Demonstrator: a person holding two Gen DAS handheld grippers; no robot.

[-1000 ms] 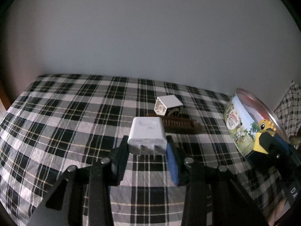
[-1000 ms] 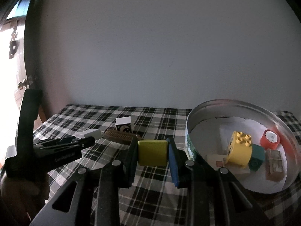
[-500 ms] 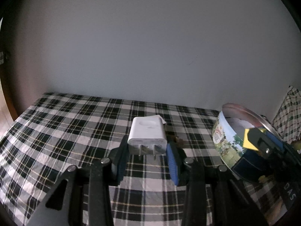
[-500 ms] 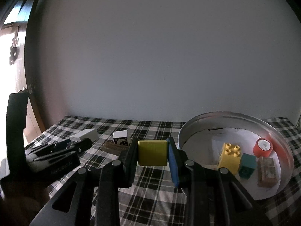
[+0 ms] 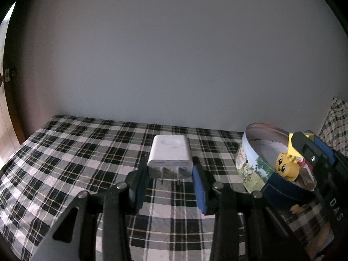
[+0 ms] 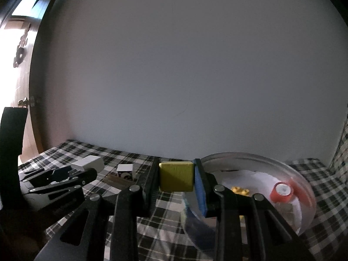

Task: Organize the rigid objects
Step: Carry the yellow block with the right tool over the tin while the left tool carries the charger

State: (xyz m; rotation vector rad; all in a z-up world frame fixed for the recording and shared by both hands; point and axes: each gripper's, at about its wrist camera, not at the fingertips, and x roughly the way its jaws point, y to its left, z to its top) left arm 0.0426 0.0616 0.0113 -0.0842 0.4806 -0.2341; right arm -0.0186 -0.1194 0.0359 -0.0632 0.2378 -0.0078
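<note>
Left gripper (image 5: 170, 174) clamps charger (image 5: 169, 157); right gripper (image 6: 176, 179) clamps yellow block (image 6: 176, 176), tin (image 6: 304, 187) just right of it. Risk: grippers colliding over tin; block striking rim.

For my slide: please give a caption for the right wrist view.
Right gripper holds a yellow block beside the round tin.

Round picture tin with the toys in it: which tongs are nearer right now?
Right. The right tongs, holding a yellow block, sit at the round picture tin rim; the left tongs hold a white charger farther left.
</note>
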